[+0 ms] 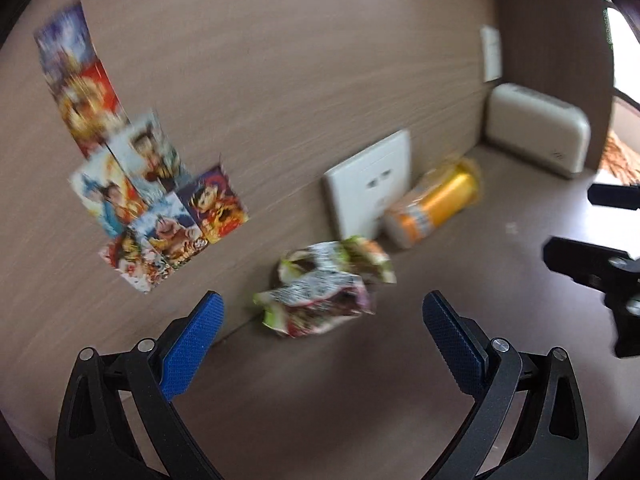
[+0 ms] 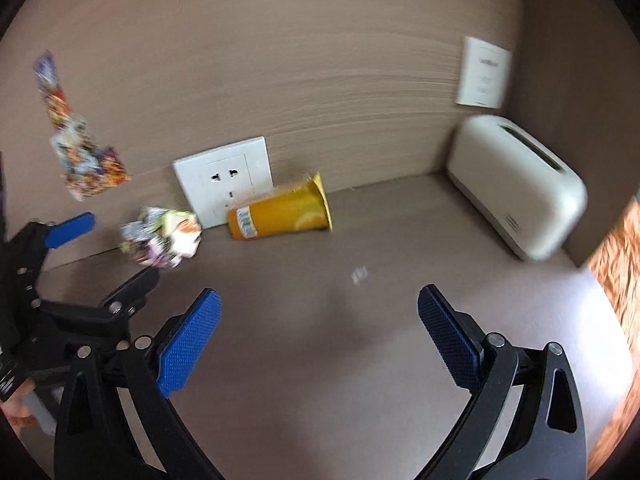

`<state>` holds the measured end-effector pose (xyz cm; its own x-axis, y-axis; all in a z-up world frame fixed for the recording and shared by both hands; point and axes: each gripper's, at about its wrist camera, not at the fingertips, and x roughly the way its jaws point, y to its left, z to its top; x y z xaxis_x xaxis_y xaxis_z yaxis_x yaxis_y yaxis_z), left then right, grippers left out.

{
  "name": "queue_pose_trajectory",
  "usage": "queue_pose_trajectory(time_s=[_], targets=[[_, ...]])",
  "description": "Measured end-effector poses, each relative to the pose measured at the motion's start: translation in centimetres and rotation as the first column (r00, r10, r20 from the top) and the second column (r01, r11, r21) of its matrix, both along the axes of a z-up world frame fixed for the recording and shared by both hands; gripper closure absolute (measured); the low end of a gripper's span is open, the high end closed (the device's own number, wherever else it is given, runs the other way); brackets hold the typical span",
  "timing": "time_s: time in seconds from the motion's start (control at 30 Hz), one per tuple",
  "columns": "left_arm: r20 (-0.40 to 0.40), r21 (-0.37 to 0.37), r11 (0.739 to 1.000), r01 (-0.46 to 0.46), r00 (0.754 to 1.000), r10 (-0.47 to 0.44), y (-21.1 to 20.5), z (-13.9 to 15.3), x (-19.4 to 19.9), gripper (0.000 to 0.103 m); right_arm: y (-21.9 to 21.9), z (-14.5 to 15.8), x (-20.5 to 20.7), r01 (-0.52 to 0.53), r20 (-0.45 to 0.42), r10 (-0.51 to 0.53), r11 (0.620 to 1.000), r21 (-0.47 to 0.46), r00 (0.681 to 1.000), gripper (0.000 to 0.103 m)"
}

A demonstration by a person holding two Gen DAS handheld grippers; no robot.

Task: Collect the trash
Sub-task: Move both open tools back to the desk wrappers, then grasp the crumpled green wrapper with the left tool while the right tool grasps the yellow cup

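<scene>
Between the spread fingers of the left gripper — holding nothing — the crumpled wrapper lies dead ahead against the wall. Right gripper likewise spread, farther off; orange cup on its side, long axis along the wall.

Crumpled colourful wrapper on desk by the wall, orange cup beside it — tipped over

Left gripper and right gripper: black curved linkage arms with silver pivot screws, each carrying two blue pads of knurled texture on the jaws.
</scene>
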<state>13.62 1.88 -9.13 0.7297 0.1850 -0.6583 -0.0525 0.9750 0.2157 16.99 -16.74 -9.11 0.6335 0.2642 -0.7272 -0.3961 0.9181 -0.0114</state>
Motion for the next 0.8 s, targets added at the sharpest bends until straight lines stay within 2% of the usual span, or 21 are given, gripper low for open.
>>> queue_pose_trajectory(time_s=[0.07,0.27,0.33,0.5,0.67,0.73,0.77,0.8], targets=[[-0.013,-0.005,1.0,-0.012,1.0,0.012,0.7,-0.7,1.0,0.005,1.7,-1.0,2.0,-0.014,-0.003,0.014,0.999,-0.039,1.0,0.005],[-0.043,-0.004,1.0,-0.006,0.999,0.006,1.2,-2.1,3.1,0.005,5.3,-2.3,5.3,-0.056,-0.022,0.054,0.996,-0.07,0.998,0.005],[-0.056,-0.023,1.0,0.013,0.998,-0.015,1.1,-2.5,3.6,0.005,6.1,-2.7,5.9,-0.063,-0.032,0.06,0.995,-0.083,0.998,0.005],[-0.092,-0.017,0.999,0.039,0.995,-0.04,0.6,-2.9,4.4,0.005,7.3,-4.1,6.9,-0.069,-0.044,0.064,0.989,-0.129,0.997,0.005],[-0.124,-0.061,0.997,0.051,0.991,-0.058,0.1,-3.4,5.6,0.006,7.6,-4.9,7.5,-0.07,-0.058,0.064,0.991,-0.117,0.996,0.005],[-0.126,-0.089,0.995,0.053,0.99,-0.064,0.1,-3.5,6.0,0.016,7.6,-5.0,7.5,-0.067,-0.052,0.061,0.991,-0.116,0.997,0.007],[-0.13,-0.098,0.994,0.047,0.99,-0.059,0.3,-3.6,6.2,0.033,7.6,-4.9,7.7,-0.066,-0.044,0.061,0.99,-0.121,0.997,0.013],[-0.139,-0.11,0.993,0.034,0.989,-0.049,0.6,-3.7,6.4,0.04,7.9,-4.9,8.0,-0.068,-0.045,0.063,0.991,-0.119,0.997,0.013]])
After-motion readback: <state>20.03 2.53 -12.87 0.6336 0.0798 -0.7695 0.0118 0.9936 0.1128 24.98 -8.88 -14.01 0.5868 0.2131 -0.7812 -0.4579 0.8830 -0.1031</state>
